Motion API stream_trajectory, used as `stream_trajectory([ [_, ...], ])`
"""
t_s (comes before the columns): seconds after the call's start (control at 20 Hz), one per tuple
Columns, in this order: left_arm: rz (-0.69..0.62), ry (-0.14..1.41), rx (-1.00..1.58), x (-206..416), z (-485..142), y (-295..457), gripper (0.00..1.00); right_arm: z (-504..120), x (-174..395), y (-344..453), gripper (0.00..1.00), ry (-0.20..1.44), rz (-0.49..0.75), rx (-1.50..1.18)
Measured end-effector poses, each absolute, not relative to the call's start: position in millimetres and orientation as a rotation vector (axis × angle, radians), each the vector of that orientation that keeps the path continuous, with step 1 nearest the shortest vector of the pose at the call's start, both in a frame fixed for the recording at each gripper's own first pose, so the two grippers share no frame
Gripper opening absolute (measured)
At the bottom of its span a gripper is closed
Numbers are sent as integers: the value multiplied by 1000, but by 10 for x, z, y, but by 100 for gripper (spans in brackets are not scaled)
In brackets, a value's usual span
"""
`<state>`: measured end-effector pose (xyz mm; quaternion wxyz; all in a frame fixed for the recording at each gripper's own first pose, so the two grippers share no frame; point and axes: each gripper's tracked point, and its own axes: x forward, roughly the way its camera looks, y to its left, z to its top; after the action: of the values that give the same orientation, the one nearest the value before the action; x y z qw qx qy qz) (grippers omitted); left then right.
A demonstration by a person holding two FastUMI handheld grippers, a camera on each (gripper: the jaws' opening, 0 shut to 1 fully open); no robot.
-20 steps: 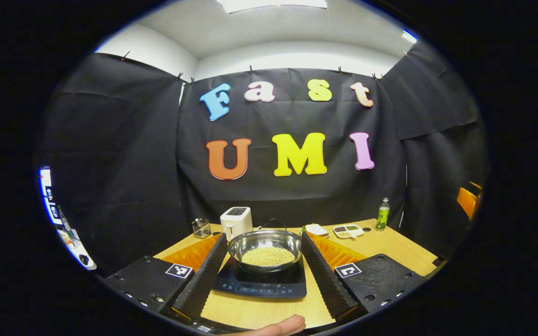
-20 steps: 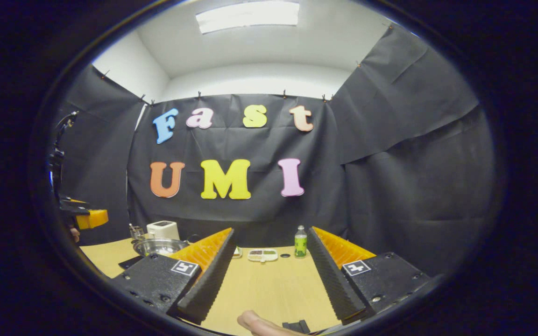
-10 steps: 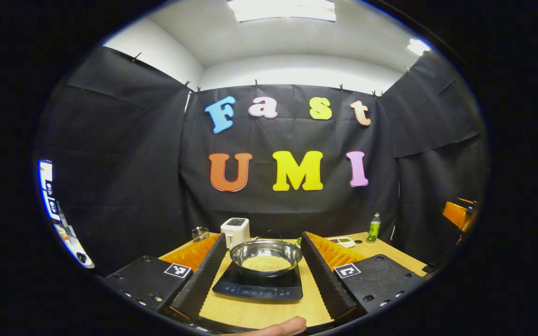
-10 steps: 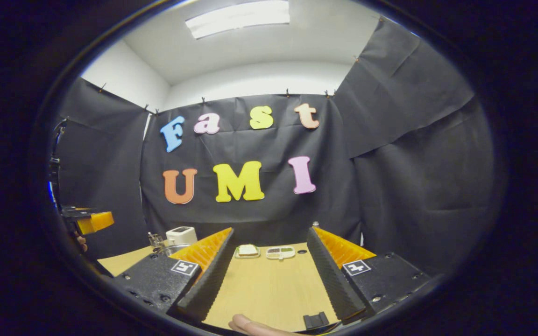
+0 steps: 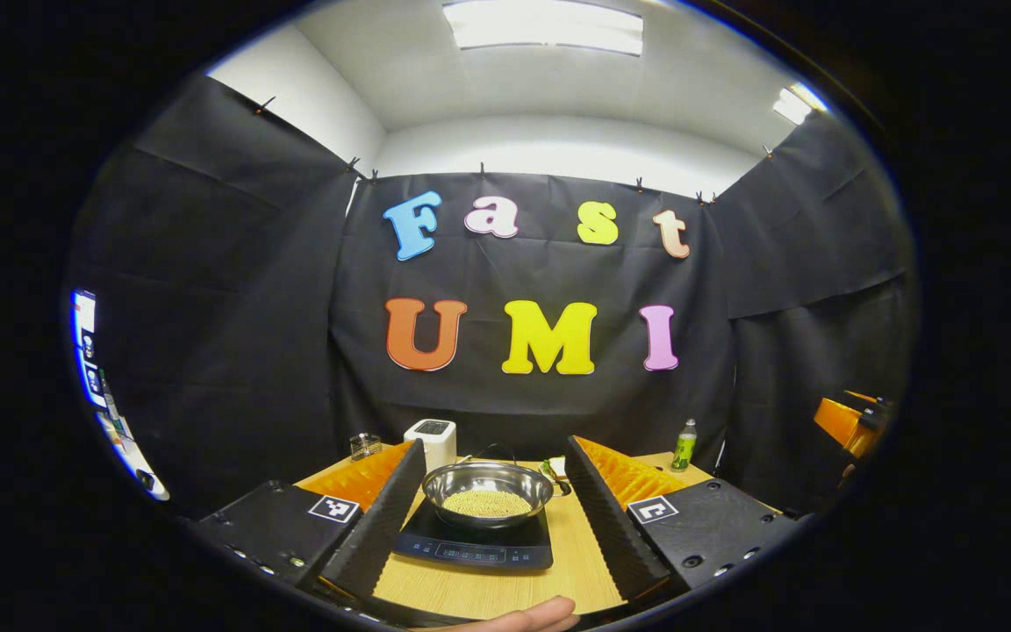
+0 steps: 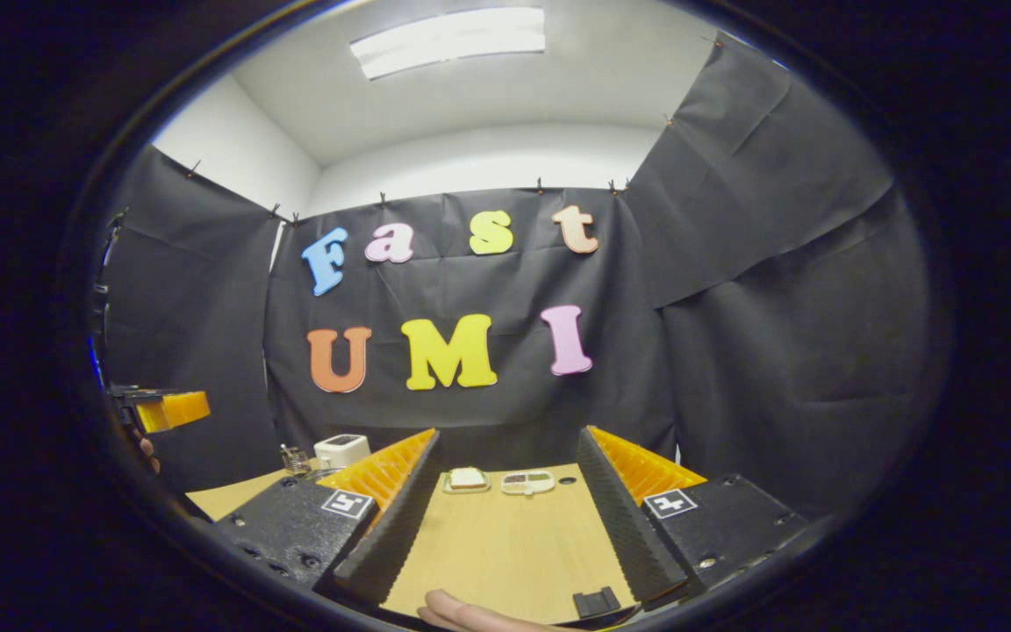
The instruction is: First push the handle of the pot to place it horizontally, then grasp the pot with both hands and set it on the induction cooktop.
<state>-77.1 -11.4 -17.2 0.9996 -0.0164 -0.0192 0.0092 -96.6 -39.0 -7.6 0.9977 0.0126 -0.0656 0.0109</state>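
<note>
Left gripper: fingers spread wide, nothing held. Ahead of it, framed between its fingers and apart from both, the pot sits on the induction cooktop on the table. A toaster stands beyond the pot. Right gripper: fingers likewise wide apart and empty, over bare tabletop; two small dishes lie ahead between them.

Shiny metal pot, glossy dark cooktop, matt wooden table.
</note>
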Motion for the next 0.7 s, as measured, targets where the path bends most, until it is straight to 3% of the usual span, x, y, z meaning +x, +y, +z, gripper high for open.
stream_trajectory([
  [0.7,-22,-18,-13,-756,-267,-236,95,-125,-967,-447,95,-137,7,48],
])
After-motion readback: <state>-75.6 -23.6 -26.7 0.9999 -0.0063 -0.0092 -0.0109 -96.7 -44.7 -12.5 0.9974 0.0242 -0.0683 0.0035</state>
